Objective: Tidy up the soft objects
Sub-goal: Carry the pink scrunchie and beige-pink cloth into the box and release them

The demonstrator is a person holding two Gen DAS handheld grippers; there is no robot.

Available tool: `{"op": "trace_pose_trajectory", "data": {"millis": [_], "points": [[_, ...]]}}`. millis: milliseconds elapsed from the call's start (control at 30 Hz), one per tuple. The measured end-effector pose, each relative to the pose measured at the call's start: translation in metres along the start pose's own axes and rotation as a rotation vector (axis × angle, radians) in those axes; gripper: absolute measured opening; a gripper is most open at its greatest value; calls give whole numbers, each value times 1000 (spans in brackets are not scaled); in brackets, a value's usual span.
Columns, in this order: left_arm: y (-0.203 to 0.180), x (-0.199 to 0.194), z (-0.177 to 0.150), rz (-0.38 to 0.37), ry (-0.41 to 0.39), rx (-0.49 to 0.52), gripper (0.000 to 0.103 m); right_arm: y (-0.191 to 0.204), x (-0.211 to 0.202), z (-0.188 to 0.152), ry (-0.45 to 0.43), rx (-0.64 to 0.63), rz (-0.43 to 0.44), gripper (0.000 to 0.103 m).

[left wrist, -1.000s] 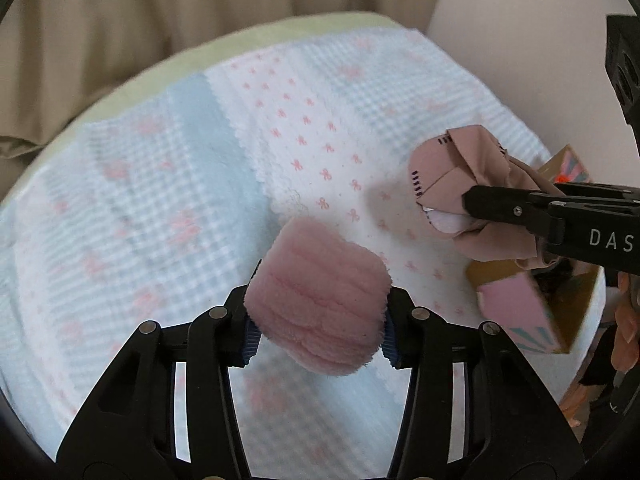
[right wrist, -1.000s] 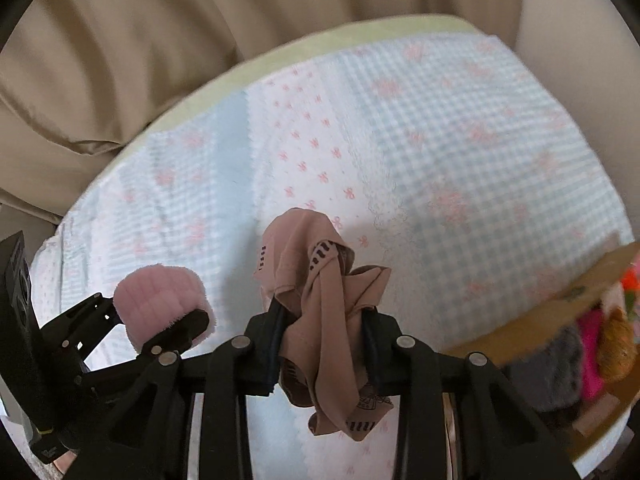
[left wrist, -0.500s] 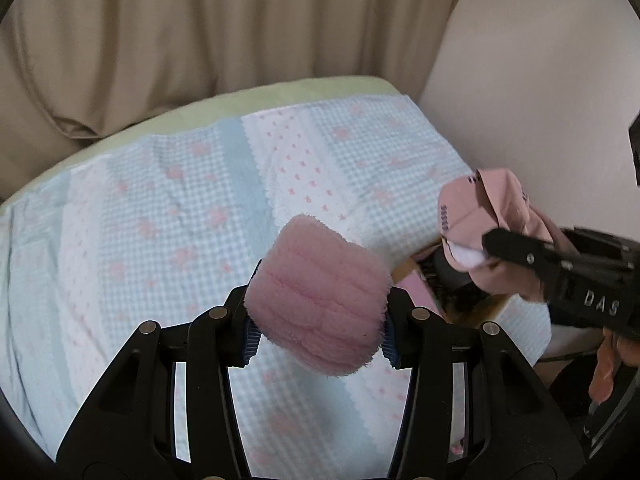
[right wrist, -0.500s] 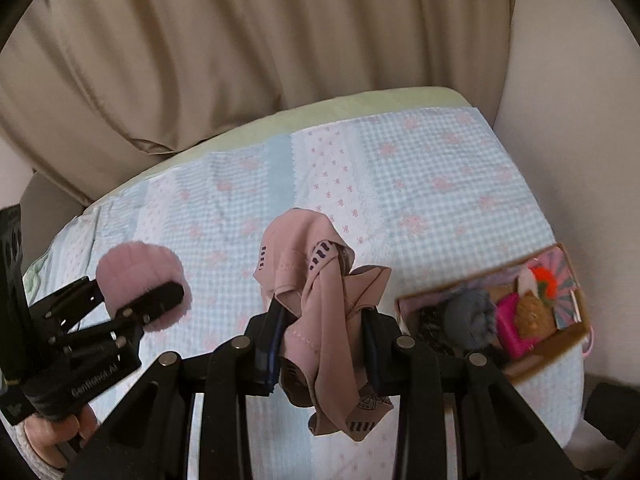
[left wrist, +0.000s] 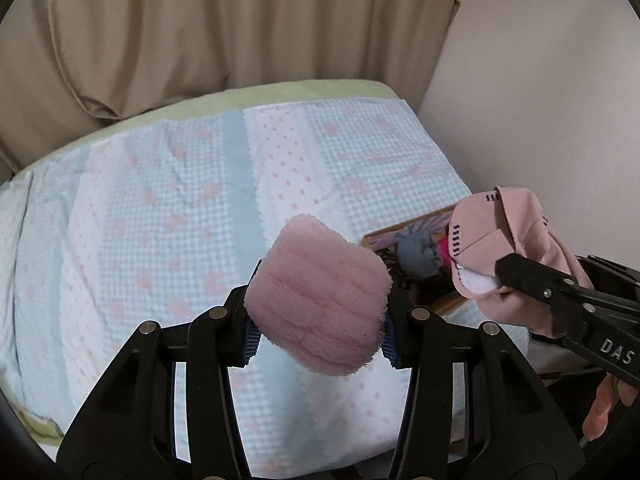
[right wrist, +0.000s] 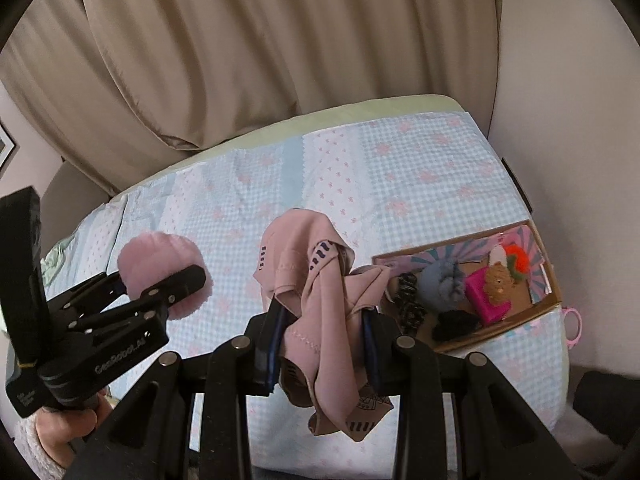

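Two views now take in far more of the room than a second ago: the beige pleated curtain (left wrist: 224,28) fills the upper half of each picture where before it was only a strip, and the whole bed with the pale blue and white checked quilt printed with pink bows (left wrist: 160,216) shows down to its green far edge, so both hands have drawn up and back from it. The shallow cardboard box with a pink and blue striped lining (right wrist: 516,324), cut off at the picture's edge a second ago, now lies in full view at the right end of the quilt, holding a grey knitted bundle (right wrist: 442,278), a bright pink block, a small brown plush figure and dark items. The left gripper (left wrist: 318,330) has its blue pads clamped on the fluffy pink rolled cloth (left wrist: 320,300), as before, carried in the air well above the quilt. The right gripper (right wrist: 322,344) is pressed together on the dusty-pink crumpled thin fabric with dark dash marks (right wrist: 320,312), which drapes over and below the fingers exactly as it did earlier, also aloft and near the box. A hand in a fuzzy white cuff (right wrist: 56,432) grips the left tool's handle.
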State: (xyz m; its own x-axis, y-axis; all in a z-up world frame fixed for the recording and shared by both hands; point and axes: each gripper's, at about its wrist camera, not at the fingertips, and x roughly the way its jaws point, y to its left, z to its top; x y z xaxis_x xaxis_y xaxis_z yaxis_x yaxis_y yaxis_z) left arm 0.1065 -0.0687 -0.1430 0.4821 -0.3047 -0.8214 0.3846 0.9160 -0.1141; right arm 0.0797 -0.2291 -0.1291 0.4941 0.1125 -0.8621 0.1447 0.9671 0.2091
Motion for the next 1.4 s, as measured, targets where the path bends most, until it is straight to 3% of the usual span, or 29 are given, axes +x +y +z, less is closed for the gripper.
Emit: {"op": "trace_pose_trajectory", "data": {"millis": [267, 500, 1033, 1400], "points": [[-67, 28, 4, -8, 15, -8, 43, -70, -13, 6, 9, -3, -23, 30], [-124, 68, 12, -30, 42, -22, 43, -132, 1, 22, 50, -2, -53, 30], [-173, 195, 4, 27, 201, -51, 43, -240, 113, 49, 232, 39, -106, 30], [-187, 284, -34, 30, 339, -24, 44, -261, 190, 42, 341, 59, -71, 31]]}}
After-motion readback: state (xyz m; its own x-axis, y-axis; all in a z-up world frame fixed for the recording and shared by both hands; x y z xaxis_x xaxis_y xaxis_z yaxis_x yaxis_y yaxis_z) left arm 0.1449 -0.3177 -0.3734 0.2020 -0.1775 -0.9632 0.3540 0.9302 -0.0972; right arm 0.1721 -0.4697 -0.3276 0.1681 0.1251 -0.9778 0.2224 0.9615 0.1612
